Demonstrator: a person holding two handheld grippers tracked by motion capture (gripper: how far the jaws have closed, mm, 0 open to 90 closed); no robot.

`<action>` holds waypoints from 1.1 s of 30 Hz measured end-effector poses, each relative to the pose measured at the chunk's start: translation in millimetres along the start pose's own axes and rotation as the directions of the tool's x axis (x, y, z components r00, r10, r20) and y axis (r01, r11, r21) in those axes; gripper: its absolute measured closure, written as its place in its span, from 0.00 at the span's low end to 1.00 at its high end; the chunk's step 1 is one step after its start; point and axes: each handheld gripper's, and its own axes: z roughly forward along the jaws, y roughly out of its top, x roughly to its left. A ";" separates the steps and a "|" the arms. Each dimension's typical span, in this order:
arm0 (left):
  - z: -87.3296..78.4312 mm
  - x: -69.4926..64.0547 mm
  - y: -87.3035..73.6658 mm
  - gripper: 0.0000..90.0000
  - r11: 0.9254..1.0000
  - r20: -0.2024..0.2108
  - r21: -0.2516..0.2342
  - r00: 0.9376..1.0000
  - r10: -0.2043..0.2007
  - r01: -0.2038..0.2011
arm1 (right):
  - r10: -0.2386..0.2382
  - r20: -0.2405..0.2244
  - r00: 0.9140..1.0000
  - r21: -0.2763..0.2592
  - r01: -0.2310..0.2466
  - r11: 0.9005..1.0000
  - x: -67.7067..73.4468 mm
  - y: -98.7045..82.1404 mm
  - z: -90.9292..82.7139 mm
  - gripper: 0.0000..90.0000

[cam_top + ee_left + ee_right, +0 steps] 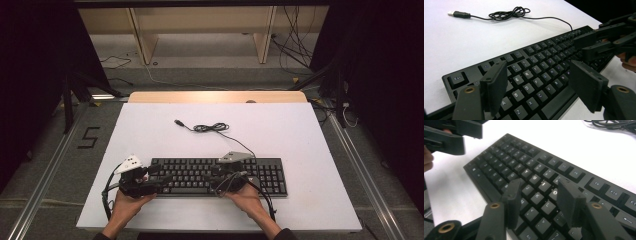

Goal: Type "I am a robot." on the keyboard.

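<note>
Two hand-held grippers hover over a black keyboard lying near the front edge of a white table. The left gripper, jaws spread wide with nothing between them, hangs just above the letter keys at the keyboard's left end. The right gripper, jaws parted and gripping nothing, sits low over the keys near the middle of the board; whether its tips touch the keycaps cannot be told. The keyboard's thin cable runs from its back edge to a loose coil farther up the table, ending in a USB plug lying free on the white surface.
</note>
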 end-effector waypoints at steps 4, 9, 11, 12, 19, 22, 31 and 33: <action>2.3 1.0 2.9 0.36 1.000 0.000 0.007 1.000 -0.011 0.011 | 0.001 -0.010 1.000 -0.005 -0.001 1.000 1.1 -2.5 -4.8 0.57; 6.2 0.3 6.8 0.37 1.000 -0.003 0.022 1.000 -0.008 0.008 | 0.007 -0.019 1.000 -0.006 -0.007 1.000 2.0 -5.8 -8.7 0.53; 8.8 -0.3 9.0 0.38 0.999 -0.006 0.032 1.000 -0.005 0.005 | -0.002 -0.021 1.000 -0.011 0.001 1.000 2.3 -6.6 -10.1 0.52; 10.4 -0.6 10.1 0.39 0.999 -0.006 0.038 1.000 -0.004 0.004 | -0.002 -0.025 1.000 -0.015 0.001 1.000 2.7 -7.0 -11.1 0.52; 22.0 -0.7 17.8 0.52 0.997 0.007 0.082 1.000 0.001 -0.002 | 0.000 -0.031 1.000 -0.025 -0.001 1.000 4.9 -8.7 -16.6 0.50; 28.4 -1.1 19.7 0.61 0.994 0.003 0.112 1.000 0.018 -0.018 | -0.006 -0.033 0.999 -0.028 0.005 1.000 5.3 -9.8 -18.3 0.48; 47.3 -5.1 22.5 0.79 0.982 0.037 0.178 0.998 0.048 -0.054 | -0.007 -0.037 0.999 -0.032 0.006 0.999 8.1 -12.8 -22.9 0.44; 51.0 -7.0 23.8 0.83 0.980 0.044 0.188 0.997 0.060 -0.068 | -0.005 -0.034 0.999 -0.033 0.004 0.999 8.6 -13.1 -23.6 0.43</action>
